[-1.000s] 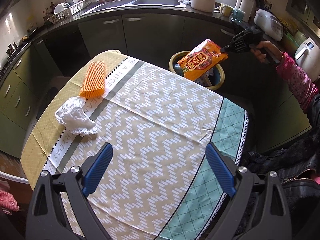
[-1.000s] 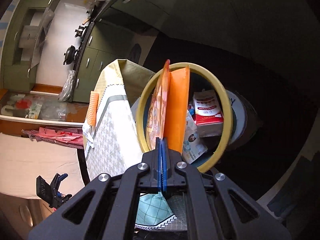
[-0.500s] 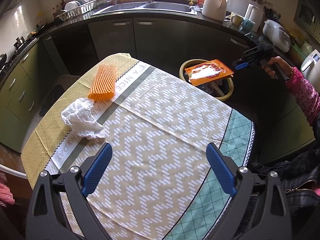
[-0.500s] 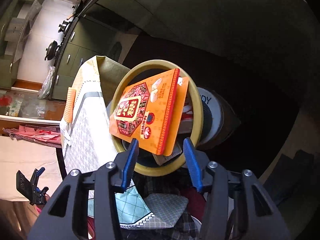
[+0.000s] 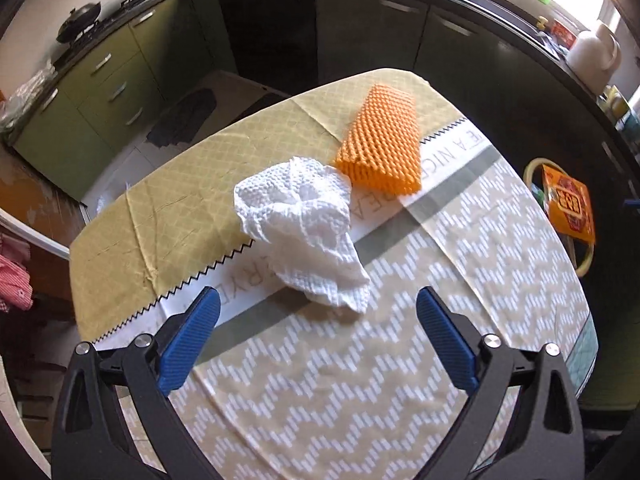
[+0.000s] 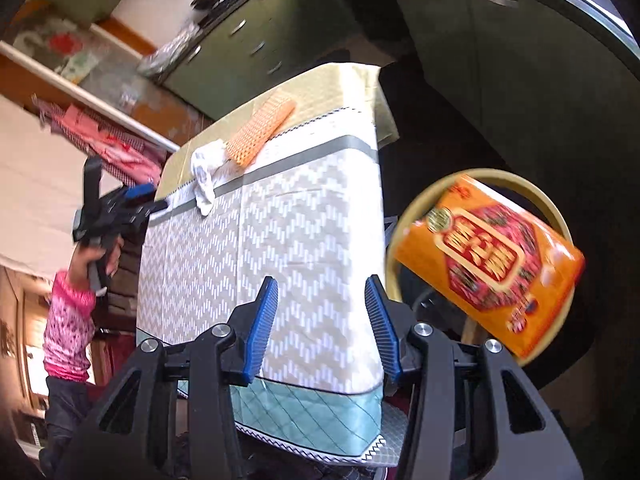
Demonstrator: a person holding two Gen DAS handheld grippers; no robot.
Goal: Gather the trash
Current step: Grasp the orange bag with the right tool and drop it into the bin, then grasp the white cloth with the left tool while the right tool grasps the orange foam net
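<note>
My tabletop point(image 5: 392, 392) wears a zigzag-patterned cloth in a kitchen of green cabinets point(image 5: 100, 92). Just ahead of my left tool point(image 5: 318, 338), whose fingers stand apart and empty, lies a crumpled white paper towel point(image 5: 304, 228), with an orange foam net point(image 5: 384, 144) beyond it, lengthwise away from me. My right tool point(image 6: 320, 324), just opened and empty, has the orange packet point(image 6: 492, 264) to its right, tilted over the yellow-rimmed bin point(image 6: 548, 208).

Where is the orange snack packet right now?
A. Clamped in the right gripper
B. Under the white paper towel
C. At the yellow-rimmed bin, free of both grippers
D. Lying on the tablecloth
C: the orange snack packet sits over the yellow-rimmed bin, while the right gripper stands open and empty.
</note>
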